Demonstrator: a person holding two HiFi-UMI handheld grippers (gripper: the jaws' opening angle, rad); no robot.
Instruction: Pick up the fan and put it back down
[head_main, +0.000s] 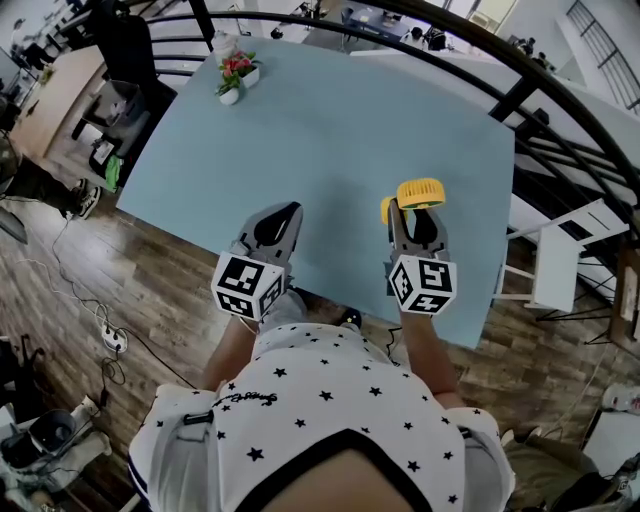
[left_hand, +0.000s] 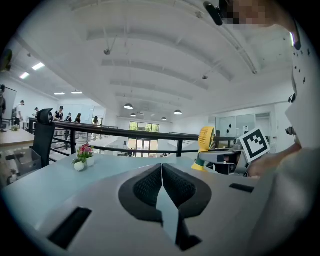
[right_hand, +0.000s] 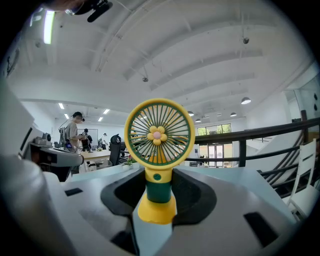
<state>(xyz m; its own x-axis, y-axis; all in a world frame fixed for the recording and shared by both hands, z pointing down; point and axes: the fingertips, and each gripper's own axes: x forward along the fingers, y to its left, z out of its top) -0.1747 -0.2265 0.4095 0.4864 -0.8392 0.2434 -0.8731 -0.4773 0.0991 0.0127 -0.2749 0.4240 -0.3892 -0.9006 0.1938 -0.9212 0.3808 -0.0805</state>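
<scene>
A small yellow fan (right_hand: 159, 132) with a green stem and a flower at its hub stands upright on the light blue table (head_main: 350, 120). My right gripper (right_hand: 159, 189) is shut on the green stem, one dark pad against each side, and the yellow base appears to rest on the tabletop. From above, the fan's head (head_main: 420, 192) shows just beyond my right gripper (head_main: 410, 214). My left gripper (head_main: 284, 212) hovers over the table's near edge to the left, shut, holding nothing. In the left gripper view its own pads (left_hand: 150, 184) meet at the tips, and the fan (left_hand: 206, 141) is at the right.
A small pot of pink flowers (head_main: 236, 76) stands at the table's far left corner, also seen as the flower pot (left_hand: 84, 156). A black railing (head_main: 520, 90) curves behind the table. A white chair (head_main: 562, 258) stands off its right side. Cables lie on the wood floor (head_main: 110, 335).
</scene>
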